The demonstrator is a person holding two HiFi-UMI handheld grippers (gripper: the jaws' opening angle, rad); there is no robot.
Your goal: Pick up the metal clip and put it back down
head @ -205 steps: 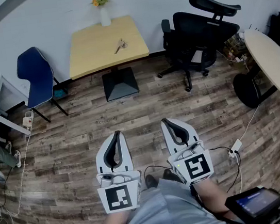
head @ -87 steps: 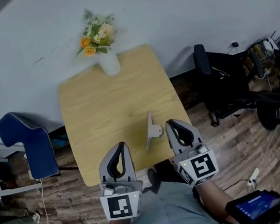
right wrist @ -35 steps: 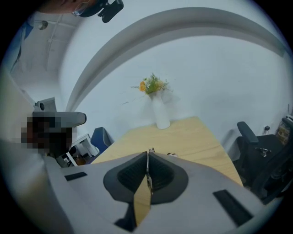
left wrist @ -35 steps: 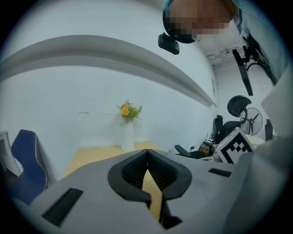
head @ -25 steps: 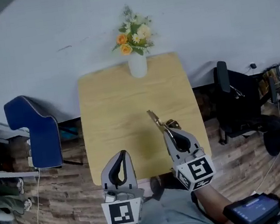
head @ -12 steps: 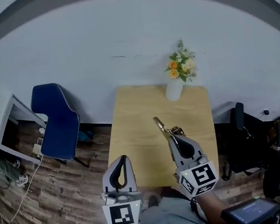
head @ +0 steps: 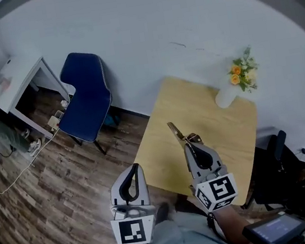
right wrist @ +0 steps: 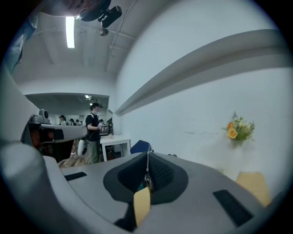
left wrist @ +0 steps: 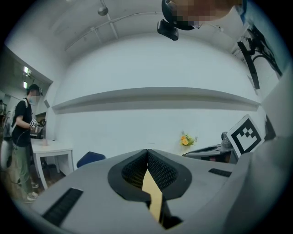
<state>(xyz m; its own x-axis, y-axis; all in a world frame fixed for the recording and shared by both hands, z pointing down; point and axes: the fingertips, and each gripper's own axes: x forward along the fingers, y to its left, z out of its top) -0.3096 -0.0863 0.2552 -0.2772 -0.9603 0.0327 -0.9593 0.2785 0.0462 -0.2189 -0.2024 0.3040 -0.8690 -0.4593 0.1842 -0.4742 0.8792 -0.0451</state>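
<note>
The metal clip [head: 178, 134] is up off the table [head: 223, 136], pinched by one end in the right hand-held gripper [head: 190, 147], whose jaws are pressed together on it. Most of the clip sticks out past the tips, up and away from the person. In the right gripper view only a thin metal edge shows in the seam between the pads, so the hold looks narrow to me. The left hand-held gripper [head: 135, 168] hangs beside it on the near side, jaws pressed together on nothing. A vase of flowers [head: 226, 96] stands well beyond the right gripper's tips, near the wall, and a blue chair [head: 87, 97] sits out past the left one. My worry is that with so little metal caught, the clip could pivot or slide out on the way down, and letting go while it is high would make it bounce or skid toward the table edge.
</note>
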